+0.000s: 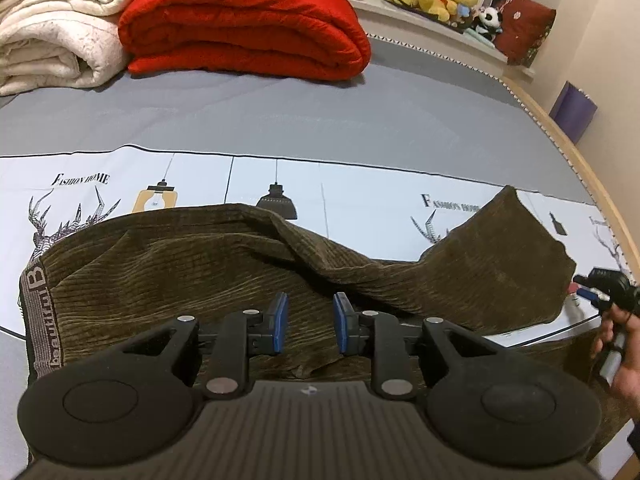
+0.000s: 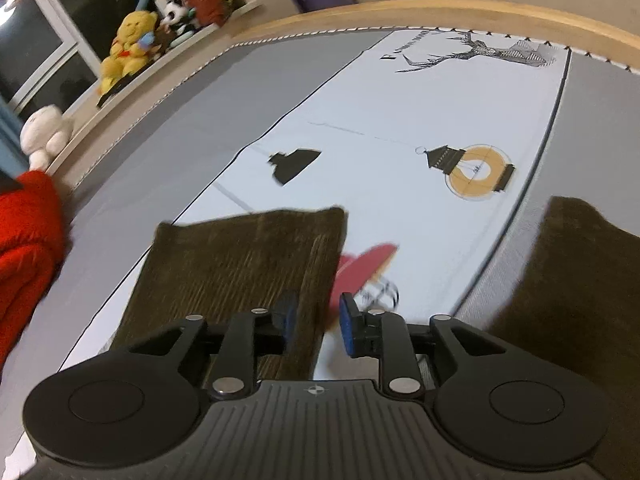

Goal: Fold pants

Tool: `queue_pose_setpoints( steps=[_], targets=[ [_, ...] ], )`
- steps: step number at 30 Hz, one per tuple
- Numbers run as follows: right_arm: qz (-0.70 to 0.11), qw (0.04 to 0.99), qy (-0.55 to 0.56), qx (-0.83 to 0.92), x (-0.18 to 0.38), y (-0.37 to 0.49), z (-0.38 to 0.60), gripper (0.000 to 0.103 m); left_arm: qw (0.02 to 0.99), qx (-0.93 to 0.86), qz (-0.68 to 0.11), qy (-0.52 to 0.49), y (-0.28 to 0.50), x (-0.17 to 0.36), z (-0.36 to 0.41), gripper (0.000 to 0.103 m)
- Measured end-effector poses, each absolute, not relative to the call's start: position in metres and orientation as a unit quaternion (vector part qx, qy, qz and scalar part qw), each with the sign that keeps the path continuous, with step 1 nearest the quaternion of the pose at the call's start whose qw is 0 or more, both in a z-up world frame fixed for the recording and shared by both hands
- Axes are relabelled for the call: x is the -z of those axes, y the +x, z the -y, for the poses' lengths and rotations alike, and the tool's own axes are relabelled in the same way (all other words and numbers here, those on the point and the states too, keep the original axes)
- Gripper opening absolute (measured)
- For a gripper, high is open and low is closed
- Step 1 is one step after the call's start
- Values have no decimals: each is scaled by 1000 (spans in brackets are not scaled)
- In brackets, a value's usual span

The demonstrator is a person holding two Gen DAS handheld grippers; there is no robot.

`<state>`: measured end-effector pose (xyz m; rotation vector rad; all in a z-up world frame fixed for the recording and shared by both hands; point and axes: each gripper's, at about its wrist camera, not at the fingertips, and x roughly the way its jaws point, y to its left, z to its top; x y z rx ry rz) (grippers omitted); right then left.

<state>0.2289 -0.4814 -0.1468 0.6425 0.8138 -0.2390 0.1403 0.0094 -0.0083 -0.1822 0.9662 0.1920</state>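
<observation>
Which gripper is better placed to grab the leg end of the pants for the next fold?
Probably the right gripper: its jaws straddle the edge of the pants leg end. The left gripper hovers over the middle, nearer the waistband, pads apart, gripping nothing.

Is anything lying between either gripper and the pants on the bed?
Nothing visible. The left gripper hangs directly over the brown corduroy pants, and the right gripper sits at a leg's edge. The red quilt lies far behind.
</observation>
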Motion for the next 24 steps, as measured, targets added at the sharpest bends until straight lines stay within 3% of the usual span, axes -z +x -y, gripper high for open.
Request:
queue_pose_setpoints(
  steps=[7,9,18,21,22,23,24],
  targets=[
    [-402,877,233,118,167,277,473,28,870,-96,-477,-81,150,22,-17,27],
    [-405,884,204,117,165,288,464,15,868,-94,-480,-81,155,27,-18,28],
    [-343,905,242,69,116,305,456,11,840,-27,-535,-90,186,107,4,72],
    [-327,905,270,36,88,313,458,11,838,-21,-540,-74,191,127,15,74],
    [-318,905,282,30,78,315,461,10,838,-16,-542,-65,192,130,17,67],
    [-305,904,298,28,68,315,466,10,840,-10,-540,-46,192,132,21,53],
    [-285,904,317,39,59,311,473,10,841,-9,-540,-19,193,132,22,16]
  ],
)
